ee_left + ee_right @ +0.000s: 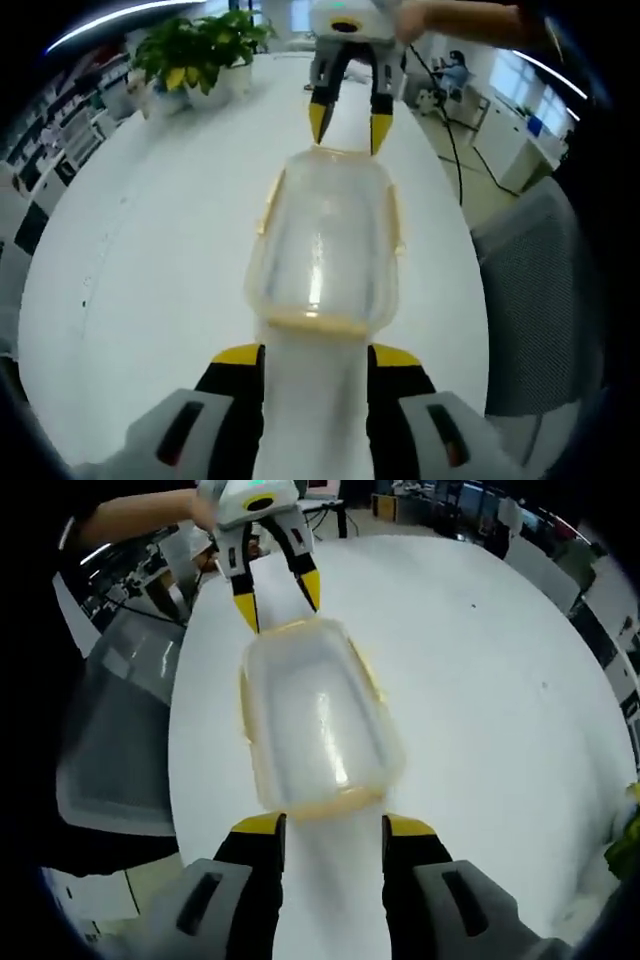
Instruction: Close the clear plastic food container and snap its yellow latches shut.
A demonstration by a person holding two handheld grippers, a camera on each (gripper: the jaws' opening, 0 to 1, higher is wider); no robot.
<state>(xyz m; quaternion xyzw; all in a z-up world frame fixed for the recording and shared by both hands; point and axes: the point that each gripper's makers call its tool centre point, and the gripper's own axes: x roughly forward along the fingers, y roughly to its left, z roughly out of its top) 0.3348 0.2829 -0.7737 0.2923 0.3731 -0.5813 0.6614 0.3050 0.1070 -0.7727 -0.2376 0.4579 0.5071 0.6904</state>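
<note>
The clear plastic food container (pixel 325 250) lies lengthwise on the white round table (pixel 150 260), its lid resting on top. Pale yellow latches (pixel 270 200) stick out along its sides and at its near end. My left gripper (pixel 316 355) is open, its yellow-tipped jaws just short of the container's near end. At the far end my right gripper (pixel 349 125) is open too, with its tips at that end's corners. In the right gripper view the same container (pixel 315 715) runs from my right gripper (pixel 335 827) up to the left gripper (pixel 278 595).
Potted plants (pixel 200 55) stand at the table's far left edge. A grey chair (pixel 540 290) sits beside the table, also seen as the chair (pixel 115 740). A person's arm (pixel 460 15) reaches in behind the right gripper. Desks and cables lie beyond.
</note>
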